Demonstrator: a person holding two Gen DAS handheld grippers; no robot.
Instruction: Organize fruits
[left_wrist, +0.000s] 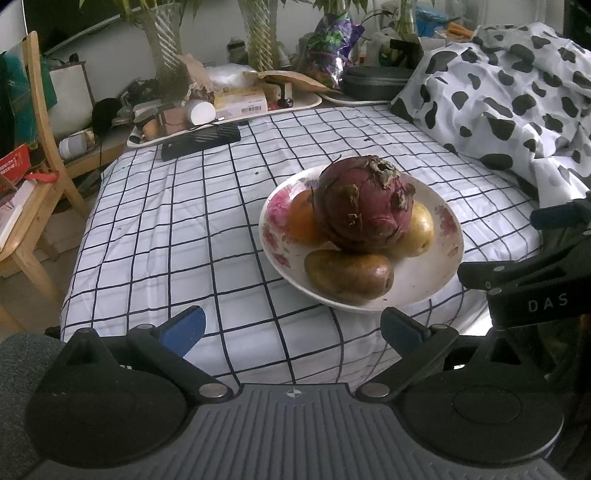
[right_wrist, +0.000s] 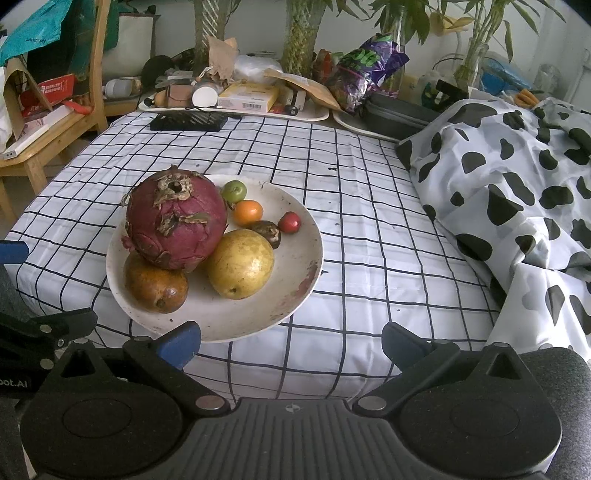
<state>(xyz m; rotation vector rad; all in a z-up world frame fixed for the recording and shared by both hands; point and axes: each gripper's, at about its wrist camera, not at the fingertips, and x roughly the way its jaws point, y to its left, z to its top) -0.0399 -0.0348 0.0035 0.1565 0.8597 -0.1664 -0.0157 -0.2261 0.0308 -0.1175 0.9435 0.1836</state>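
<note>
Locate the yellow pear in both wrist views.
Left wrist: yellow pear right of centre, half hidden behind the dragon fruit.
Right wrist: yellow pear centre-left, fully visible at the plate's front.
Shared landmark: the dragon fruit beside it.

Two low wrist views, shared plate (left_wrist: 439, 236)

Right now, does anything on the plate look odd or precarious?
Yes. The dragon fruit sits perched on top of the brown pear, leaning on the yellow pear, so it could roll. Its scales look dried and brown.
</note>
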